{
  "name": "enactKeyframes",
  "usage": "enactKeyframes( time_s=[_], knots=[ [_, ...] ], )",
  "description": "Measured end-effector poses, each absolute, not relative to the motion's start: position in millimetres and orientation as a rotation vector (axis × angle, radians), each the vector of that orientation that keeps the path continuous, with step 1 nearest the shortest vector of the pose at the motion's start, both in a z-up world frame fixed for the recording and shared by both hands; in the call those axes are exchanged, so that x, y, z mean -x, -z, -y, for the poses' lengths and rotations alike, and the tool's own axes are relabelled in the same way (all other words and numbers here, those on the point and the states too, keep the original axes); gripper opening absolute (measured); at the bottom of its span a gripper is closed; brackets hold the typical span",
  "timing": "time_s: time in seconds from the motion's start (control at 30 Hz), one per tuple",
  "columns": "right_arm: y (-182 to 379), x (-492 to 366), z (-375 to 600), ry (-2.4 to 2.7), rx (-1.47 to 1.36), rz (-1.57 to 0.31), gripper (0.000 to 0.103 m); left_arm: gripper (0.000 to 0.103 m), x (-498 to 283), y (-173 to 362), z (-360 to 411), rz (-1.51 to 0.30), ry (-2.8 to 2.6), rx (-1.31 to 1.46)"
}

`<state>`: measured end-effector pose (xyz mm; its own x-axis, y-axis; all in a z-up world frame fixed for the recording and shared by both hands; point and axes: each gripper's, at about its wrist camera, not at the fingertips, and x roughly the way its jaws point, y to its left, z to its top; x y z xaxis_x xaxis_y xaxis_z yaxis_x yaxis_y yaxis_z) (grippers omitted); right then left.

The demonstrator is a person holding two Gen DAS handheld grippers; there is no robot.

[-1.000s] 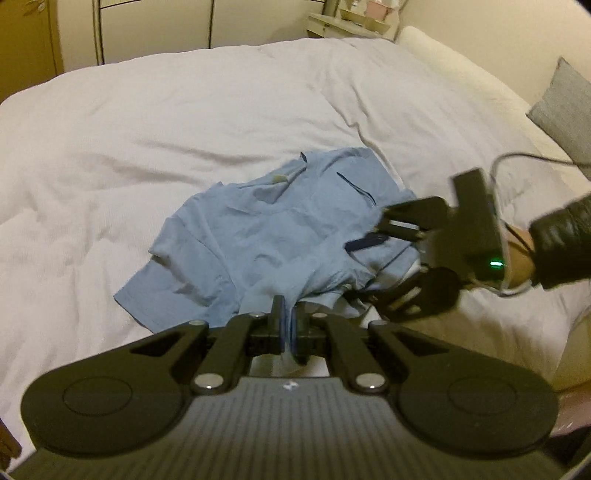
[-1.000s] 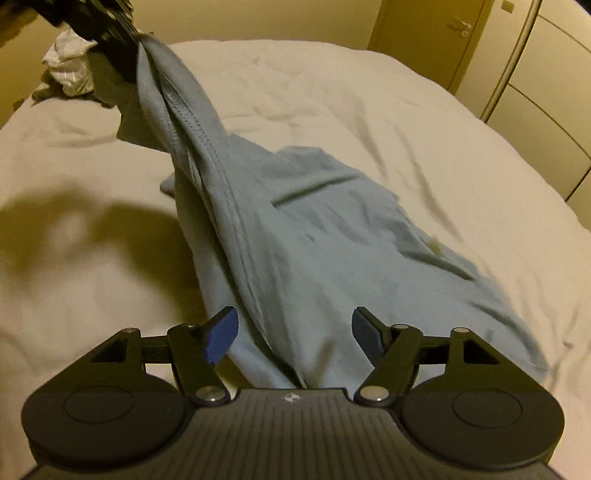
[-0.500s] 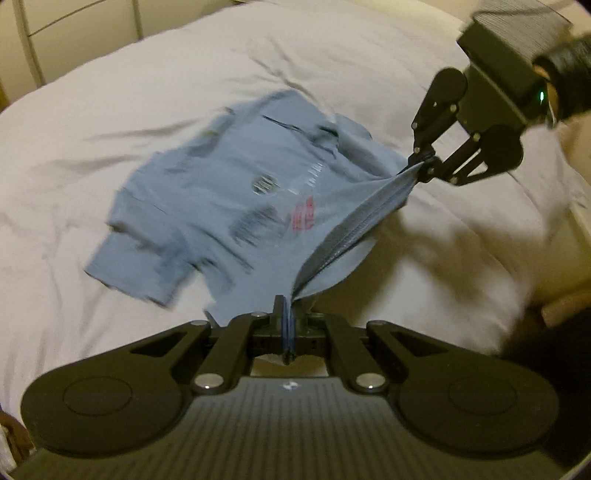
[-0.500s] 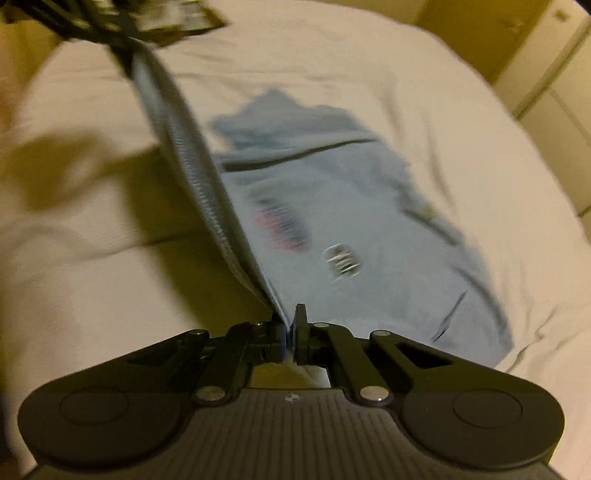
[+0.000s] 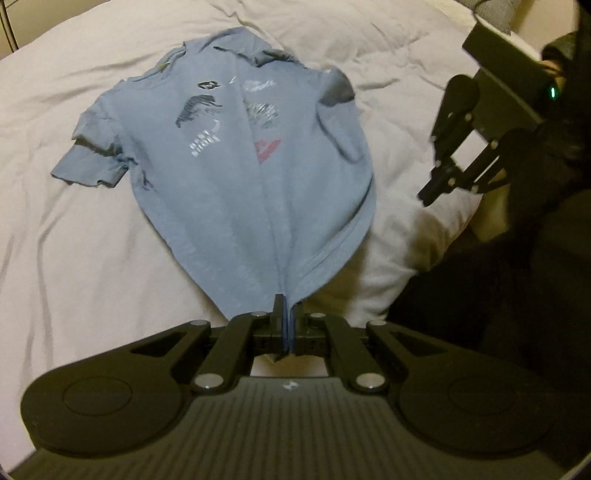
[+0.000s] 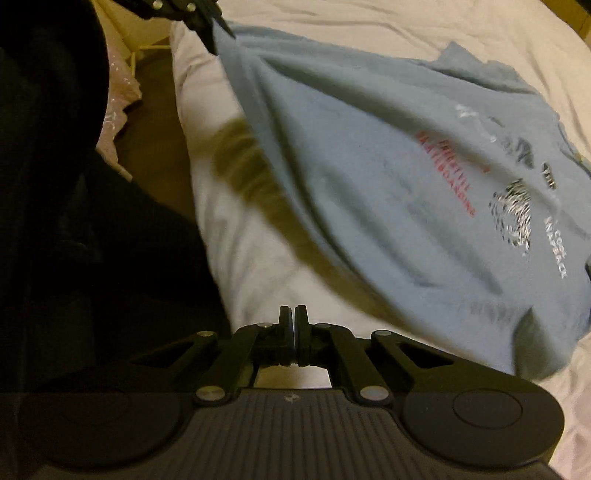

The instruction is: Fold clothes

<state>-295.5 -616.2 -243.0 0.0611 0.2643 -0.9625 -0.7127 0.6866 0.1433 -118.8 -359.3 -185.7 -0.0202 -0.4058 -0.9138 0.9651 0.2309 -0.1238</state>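
Right claw (image 6: 294,325), earlier gripping the shirt (image 5: 236,177), now holds nothing.

My feeds: white duvet (image 5: 92,229) covers the bed, heavily creased, fills most of both views. Pale wardrobe door (image 5: 5,26) at top-left corner of L view. Grey cushion (image 5: 491,11) at top edge. R view: pinkish patterned fabric (image 6: 118,110) hangs beside bed edge, blurred.
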Motion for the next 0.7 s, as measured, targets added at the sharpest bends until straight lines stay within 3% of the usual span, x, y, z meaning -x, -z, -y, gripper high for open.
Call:
enactKeyframes(
  time_s=[0.1, 0.17, 0.3, 0.43, 0.7],
  knots=[
    [248.6, 291.2, 621.6, -0.636, 0.244, -1.336, 0.0, 0.0, 109.7, 198.7, 355.5, -1.046, 1.216, -0.7],
    [255.5, 283.4, 648.3, -0.486, 0.124, -1.324, 0.026, 0.0, 102.8, 211.6, 356.1, -1.043, 1.2, -0.72],
    [263.6, 272.1, 730.6, -0.2, -0.055, -1.258, 0.031, 0.0, 101.0, 230.2, 360.6, -1.023, 1.186, -0.786],
    [277.0, 254.1, 805.7, -0.077, -0.07, -1.182, 0.051, 0.0, 105.6, 243.9, 364.2, -1.038, 1.15, -0.822],
    [318.3, 207.2, 840.7, -0.397, -0.068, -1.16, 0.049, 0.0, 117.2, 252.3, 377.8, -1.084, 1.021, -0.856]
  ],
)
